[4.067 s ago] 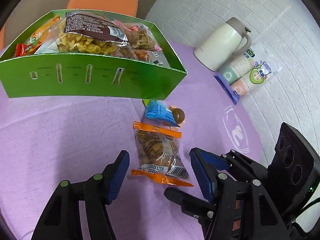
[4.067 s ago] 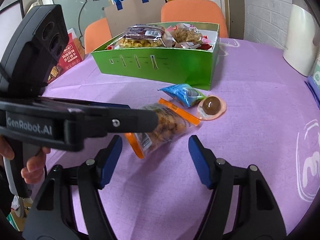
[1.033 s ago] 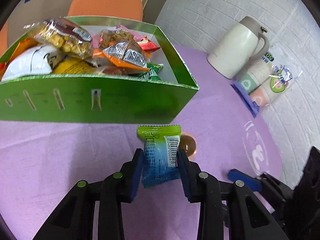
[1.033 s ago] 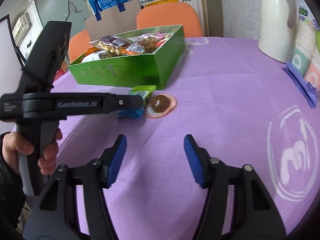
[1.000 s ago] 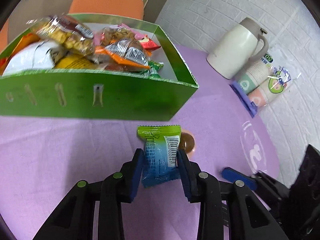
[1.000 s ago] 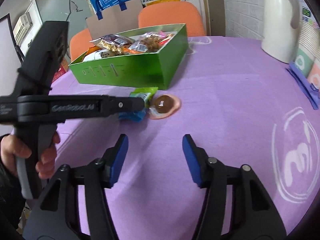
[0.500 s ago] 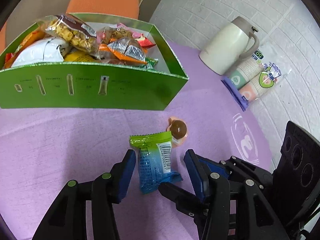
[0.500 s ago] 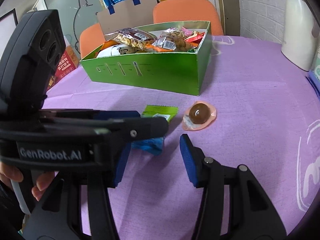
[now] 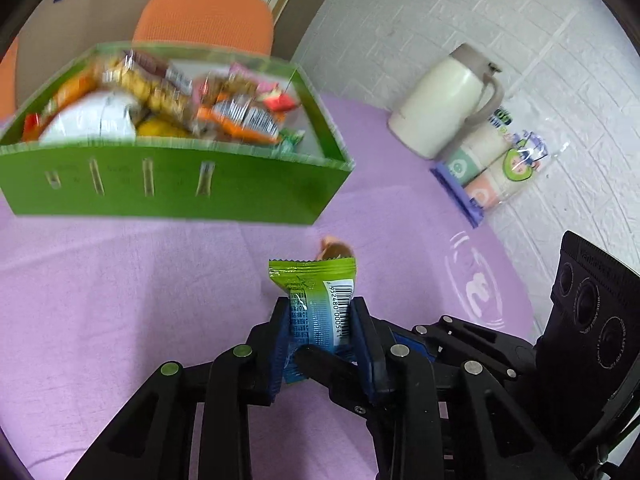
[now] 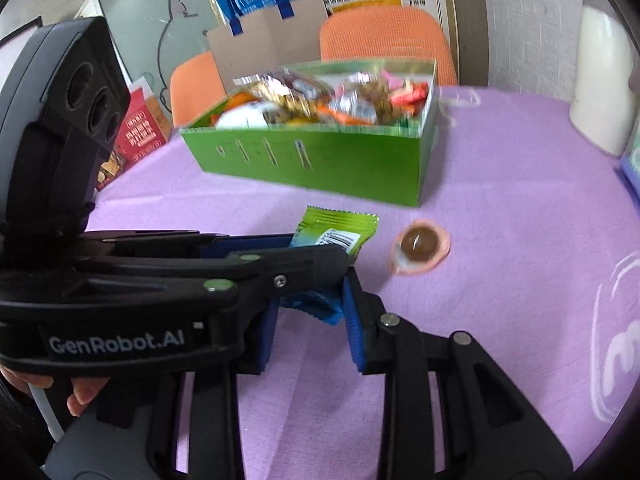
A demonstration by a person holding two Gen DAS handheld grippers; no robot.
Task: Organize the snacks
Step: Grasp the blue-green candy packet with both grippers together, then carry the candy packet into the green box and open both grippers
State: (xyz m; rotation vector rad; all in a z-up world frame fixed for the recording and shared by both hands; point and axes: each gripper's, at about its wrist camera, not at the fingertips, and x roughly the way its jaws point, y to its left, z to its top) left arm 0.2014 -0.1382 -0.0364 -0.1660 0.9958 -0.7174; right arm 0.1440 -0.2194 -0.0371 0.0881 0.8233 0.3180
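- Left gripper (image 9: 320, 334) clamped tight on a green-and-blue snack packet (image 9: 316, 300), low centre of the left wrist view; packet upright between the blue pads, green crimped end and barcode poking up past them.
- Right gripper (image 10: 308, 322) low in the right wrist view, blue pads set narrowly on either side of the packet's lower blue end (image 10: 316, 304); contact not discernible, left gripper's black arm lying straight across that spot.
- Just past the packet, on the purple tablecloth (image 9: 120, 280), a round brown sweet in a peach wrapper (image 10: 420, 246); almost hidden behind the packet's top edge in the left wrist view (image 9: 335, 249), fully open to sight in the right wrist view.
- Green box (image 9: 172, 188) upper left of the left wrist view, heaped with blurred snack bags, well apart from the packet.
- White jug (image 9: 444, 104) and a sleeve of paper cups (image 9: 496, 168) upper right, by the white brick wall; in the right wrist view only the jug's side at the right edge.
- Orange chair (image 10: 384, 36) behind the box.
- Seen only from the right wrist: a person's fingers (image 10: 80, 394) under the left gripper's handle at lower left, and a brown paper bag with blue handles (image 10: 264, 40) at upper centre.
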